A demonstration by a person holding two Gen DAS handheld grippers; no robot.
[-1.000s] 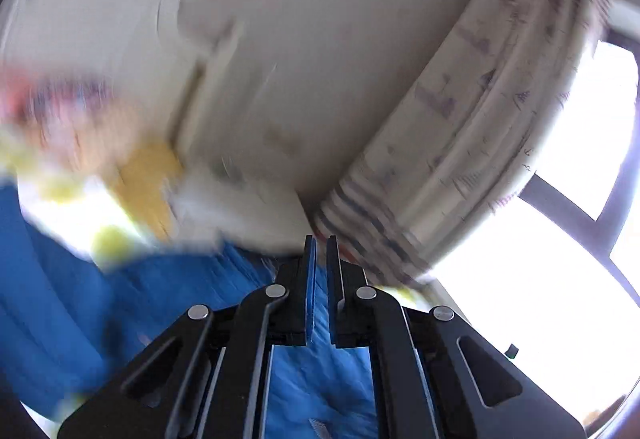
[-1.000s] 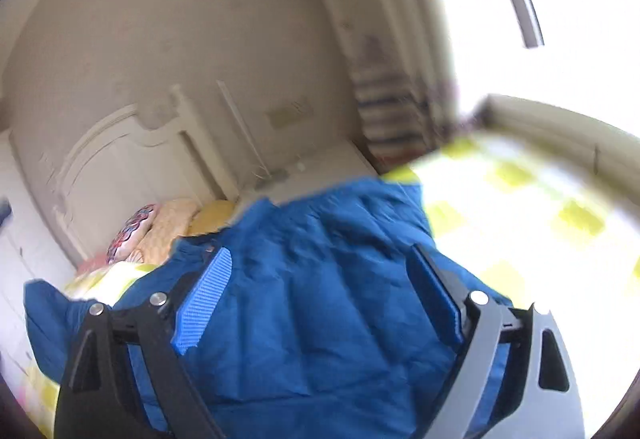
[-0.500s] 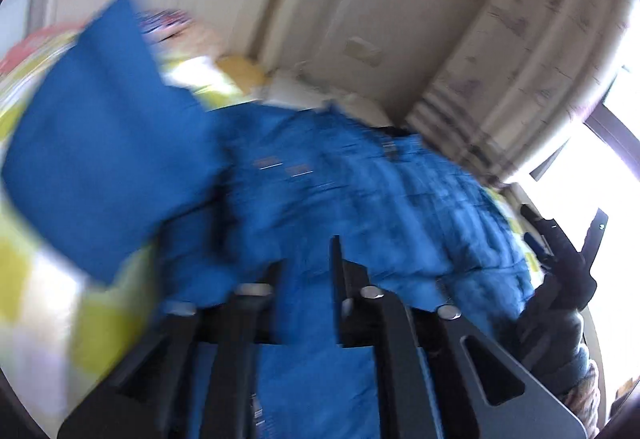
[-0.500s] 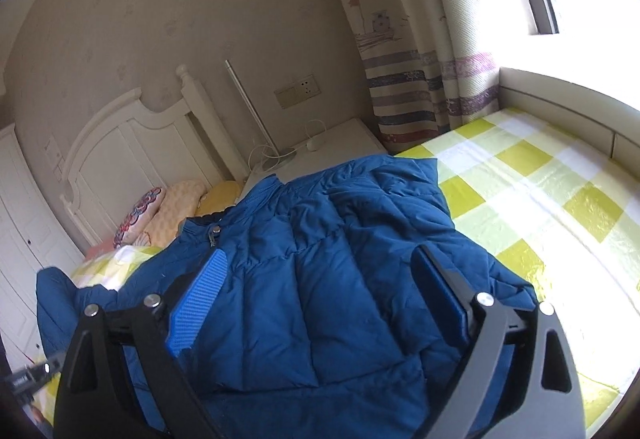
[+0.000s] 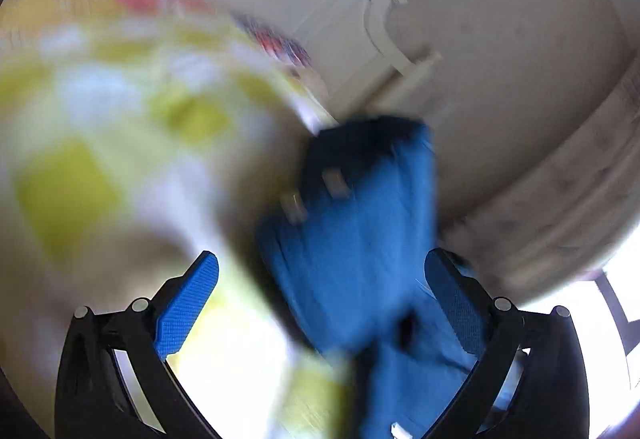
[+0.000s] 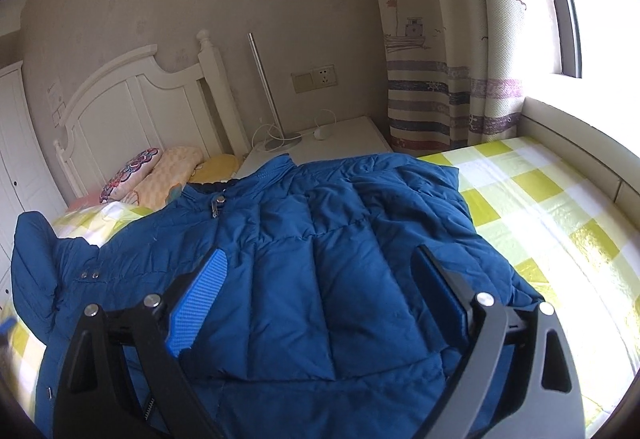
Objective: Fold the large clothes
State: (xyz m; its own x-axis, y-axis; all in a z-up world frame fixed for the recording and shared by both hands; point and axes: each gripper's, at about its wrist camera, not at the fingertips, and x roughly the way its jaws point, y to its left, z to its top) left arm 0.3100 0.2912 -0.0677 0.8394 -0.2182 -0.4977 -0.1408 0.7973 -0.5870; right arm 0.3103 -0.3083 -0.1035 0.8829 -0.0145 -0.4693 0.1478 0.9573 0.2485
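Jackets: one blue quilted puffer jacket [image 6: 320,259], spread front-up across the near half of the bed and filling most of the right wrist view.
Jacket look: stitched panels puff up between seams; the zip pull [image 6: 218,203] sits at the collar on the far side; two snap studs [image 6: 90,274] show on the left part; the left sleeve [image 6: 36,259] lies bent at the left edge of the bed.
Jacket in left wrist view: a blurred blue fold [image 5: 360,239] with two pale studs on it, lying between the fingers but not pressed by either pad.
Left gripper [image 5: 324,279]: jaws have just been opening and stand wide apart, released.
Right gripper [image 6: 316,271]: jaws spread wide above the jacket's chest, gripping nothing.
Pillows: three at the far left by the headboard [image 6: 132,107] — one patterned [image 6: 128,175], one peach checked [image 6: 172,175], one yellow [image 6: 216,167].
Bedsheet: one, yellow-and-white checked [image 6: 540,207], bare to the right of the jacket.
Nightstand: one, white [image 6: 340,139], far centre, with a slim lamp [image 6: 268,91] and cable on it.
Curtains: one pair, striped with boat drawings [image 6: 440,59], far right beside the window [image 6: 592,11].
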